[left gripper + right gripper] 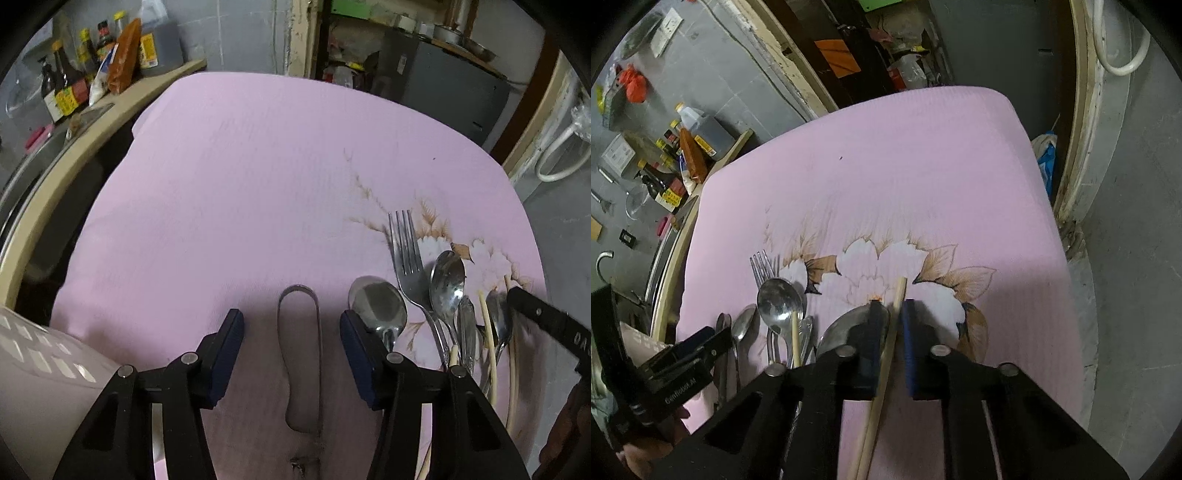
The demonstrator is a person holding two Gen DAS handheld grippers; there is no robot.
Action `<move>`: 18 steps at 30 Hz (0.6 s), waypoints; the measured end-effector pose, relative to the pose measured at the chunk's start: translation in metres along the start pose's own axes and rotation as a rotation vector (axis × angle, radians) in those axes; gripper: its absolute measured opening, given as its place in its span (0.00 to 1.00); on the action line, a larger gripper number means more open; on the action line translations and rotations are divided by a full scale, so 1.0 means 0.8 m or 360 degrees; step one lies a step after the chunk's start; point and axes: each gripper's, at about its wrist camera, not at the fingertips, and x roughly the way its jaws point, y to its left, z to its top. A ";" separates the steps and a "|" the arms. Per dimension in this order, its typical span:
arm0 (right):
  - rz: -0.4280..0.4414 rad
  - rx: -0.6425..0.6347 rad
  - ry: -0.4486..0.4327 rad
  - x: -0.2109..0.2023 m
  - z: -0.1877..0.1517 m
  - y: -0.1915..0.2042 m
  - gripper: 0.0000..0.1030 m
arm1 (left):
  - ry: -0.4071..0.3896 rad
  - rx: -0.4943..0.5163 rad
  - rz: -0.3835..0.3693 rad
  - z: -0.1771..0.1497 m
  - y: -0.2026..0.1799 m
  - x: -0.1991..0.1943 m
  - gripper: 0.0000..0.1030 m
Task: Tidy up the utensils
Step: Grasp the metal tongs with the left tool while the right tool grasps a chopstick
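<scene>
Utensils lie on a pink floral cloth (240,184). In the left wrist view my left gripper (291,325) is open, straddling a metal tongue scraper (299,354) on the cloth. Just right lie a large spoon (378,306), a fork (406,251), another spoon (447,284) and pale chopsticks (487,332). In the right wrist view my right gripper (891,308) has its jaws nearly closed around a wooden chopstick (886,354), with a spoon (842,328) beside its left finger. A spoon (779,299), the fork (762,264) and another chopstick (795,339) lie further left.
A white slotted holder (44,369) stands at the lower left. A counter with sauce bottles (70,77) runs along the left beyond the cloth's edge. My other gripper (683,354) shows at the left of the right wrist view. A doorframe (1089,147) rises on the right.
</scene>
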 end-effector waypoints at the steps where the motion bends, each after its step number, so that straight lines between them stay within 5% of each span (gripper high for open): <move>1: 0.0011 0.0012 0.0009 0.001 0.001 -0.001 0.05 | 0.0002 0.0009 0.0002 0.001 0.000 0.000 0.49; 7: 0.0077 0.0070 0.0050 0.004 0.001 -0.010 0.05 | 0.0024 0.0063 -0.0015 0.009 0.000 0.001 0.24; 18: 0.0015 -0.0005 0.0209 0.012 0.010 0.003 0.05 | 0.0110 0.0095 -0.0046 0.016 -0.003 0.004 0.24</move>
